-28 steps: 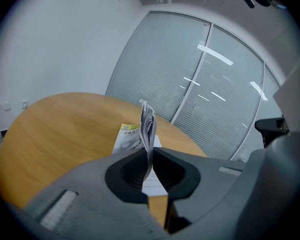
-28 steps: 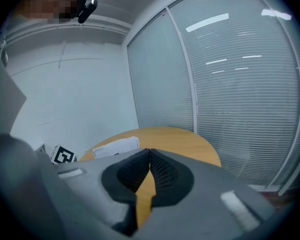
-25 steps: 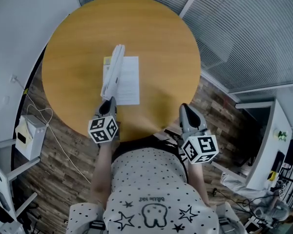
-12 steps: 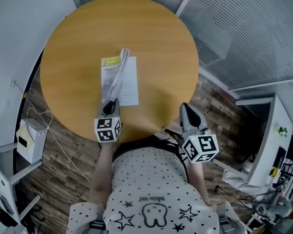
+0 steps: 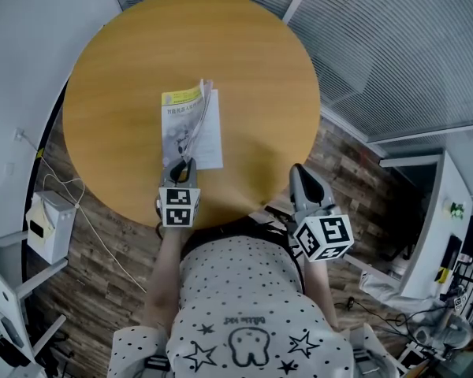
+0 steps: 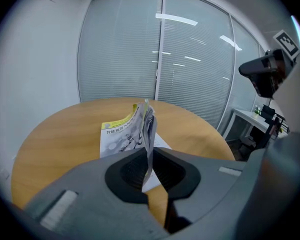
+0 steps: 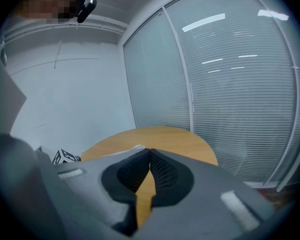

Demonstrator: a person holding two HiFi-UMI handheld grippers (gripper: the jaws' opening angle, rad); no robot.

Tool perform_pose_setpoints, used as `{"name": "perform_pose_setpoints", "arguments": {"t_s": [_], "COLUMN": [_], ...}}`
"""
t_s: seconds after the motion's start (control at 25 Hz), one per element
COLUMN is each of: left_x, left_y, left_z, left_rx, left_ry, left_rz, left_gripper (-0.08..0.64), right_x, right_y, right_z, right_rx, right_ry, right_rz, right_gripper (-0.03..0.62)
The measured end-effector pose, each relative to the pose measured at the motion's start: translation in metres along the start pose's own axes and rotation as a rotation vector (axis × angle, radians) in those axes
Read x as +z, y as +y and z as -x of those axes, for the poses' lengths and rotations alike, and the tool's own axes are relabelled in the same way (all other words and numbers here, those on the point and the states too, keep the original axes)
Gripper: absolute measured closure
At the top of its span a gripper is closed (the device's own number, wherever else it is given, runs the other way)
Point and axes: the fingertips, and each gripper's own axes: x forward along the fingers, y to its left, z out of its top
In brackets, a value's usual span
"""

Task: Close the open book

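**Cover further over, left gripper clamped on it**

Since a second ago I see the raised leaves tipped further over: then they stood edge-on, now the yellow-banded cover shows. The book [image 5: 191, 128] lies just left of the table's [image 5: 252, 69] centre, long axis running from the table's near rim toward its far rim, yellow band at the far end. My left gripper [image 5: 181, 168] pinches the lifted leaves' near edge. My right gripper [image 5: 303, 181] sits clenched and empty at the table's near rim.
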Motion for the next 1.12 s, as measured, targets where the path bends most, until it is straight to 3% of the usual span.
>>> {"name": "perform_pose_setpoints", "arguments": {"t_s": [0.84, 1.12], "left_x": [-0.025, -0.034], "left_y": [-0.022, -0.025], "left_z": [-0.025, -0.035], "left_rx": [-0.064, -0.093], "left_ry": [0.159, 0.203], "left_rz": [-0.197, -0.227], "left_gripper": [0.523, 0.52], "right_x": [-0.004, -0.004], "right_y": [-0.005, -0.008], "right_z": [-0.002, -0.004], "right_rx": [0.005, 0.004], "right_ry": [0.017, 0.02], "right_rz": [-0.01, -0.012], "right_gripper": [0.588, 0.588]}}
